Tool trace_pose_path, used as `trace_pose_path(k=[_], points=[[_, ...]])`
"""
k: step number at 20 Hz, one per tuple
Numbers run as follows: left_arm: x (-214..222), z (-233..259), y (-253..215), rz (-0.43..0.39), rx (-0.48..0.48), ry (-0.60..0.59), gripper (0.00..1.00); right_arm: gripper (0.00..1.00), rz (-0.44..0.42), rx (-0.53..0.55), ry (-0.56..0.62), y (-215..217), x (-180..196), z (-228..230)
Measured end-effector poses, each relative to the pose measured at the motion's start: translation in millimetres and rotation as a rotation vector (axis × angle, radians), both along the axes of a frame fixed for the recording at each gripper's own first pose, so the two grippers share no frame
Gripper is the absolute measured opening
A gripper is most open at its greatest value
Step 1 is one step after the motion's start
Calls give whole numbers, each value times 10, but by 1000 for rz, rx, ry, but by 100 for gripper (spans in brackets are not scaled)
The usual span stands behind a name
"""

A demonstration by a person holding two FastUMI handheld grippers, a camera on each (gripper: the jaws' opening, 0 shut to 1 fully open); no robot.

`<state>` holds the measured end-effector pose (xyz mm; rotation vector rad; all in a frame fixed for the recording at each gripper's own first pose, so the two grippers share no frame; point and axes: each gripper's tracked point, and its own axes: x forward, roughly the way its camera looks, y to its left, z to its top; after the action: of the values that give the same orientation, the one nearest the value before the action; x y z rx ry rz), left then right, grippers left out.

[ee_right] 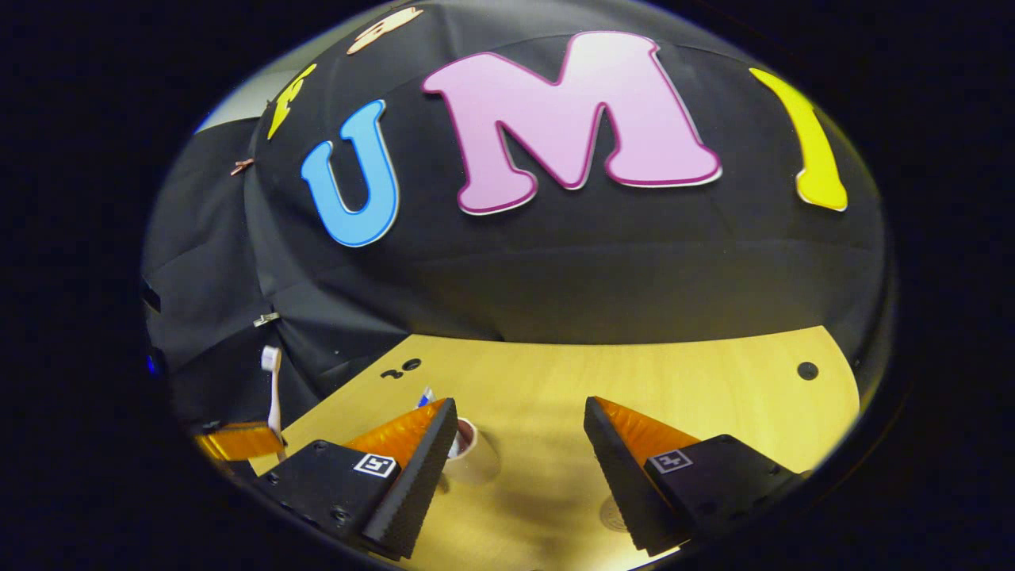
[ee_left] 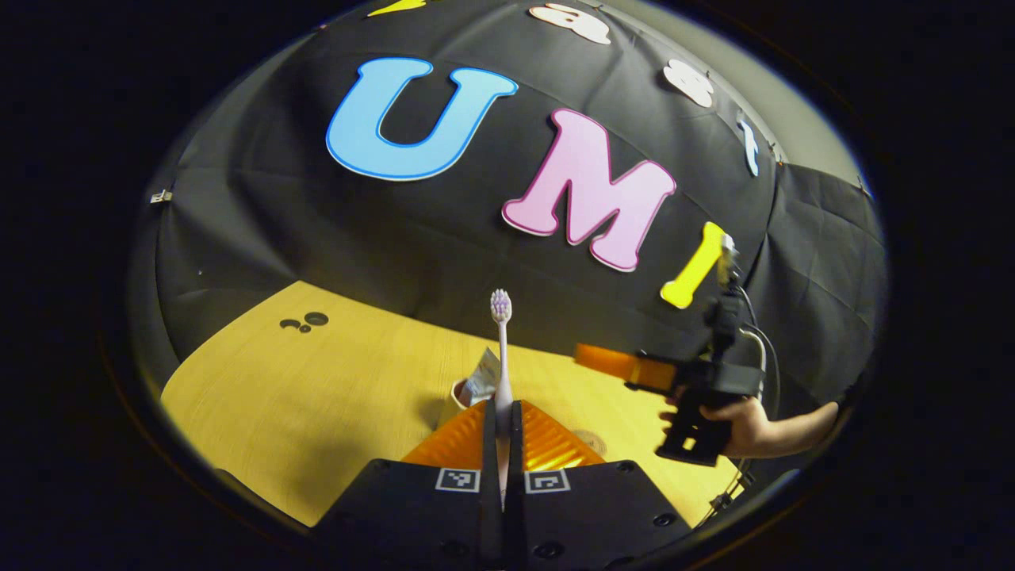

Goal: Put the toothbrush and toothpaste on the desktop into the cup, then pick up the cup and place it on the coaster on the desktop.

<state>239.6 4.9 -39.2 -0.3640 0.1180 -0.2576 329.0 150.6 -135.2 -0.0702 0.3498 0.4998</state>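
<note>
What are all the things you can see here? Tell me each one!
White plastic toothbrush: one, purple-and-white bristles, upright, clamped in the left gripper.
Toothpaste tube: one, white and blue, standing in the cup.
Small pale cup: one, on the table.
Round coaster: one, pale, flat on the table, partly hidden.
Wooden table: one, light yellow.
Left gripper: one, shut on the toothbrush.
Right gripper: one, open above the table.
Person's hand: one, holding the right gripper.

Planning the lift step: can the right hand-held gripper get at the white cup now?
Probably yes. The right hand-held gripper is open and holds nothing, the white cup stands by its own left finger, and the light wooden desktop around it looks bare.
</note>
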Motion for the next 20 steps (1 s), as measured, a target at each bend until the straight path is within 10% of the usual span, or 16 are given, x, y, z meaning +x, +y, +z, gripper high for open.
trace_pose_path(k=[11,20], points=[[1147,8,152,89,-24,-96,6,98,-188,-72,-36,-1437,-88,211],[1588,-167,149,85,-83,-180,6,98,-244,-109,-18,-1757,-335,77]])
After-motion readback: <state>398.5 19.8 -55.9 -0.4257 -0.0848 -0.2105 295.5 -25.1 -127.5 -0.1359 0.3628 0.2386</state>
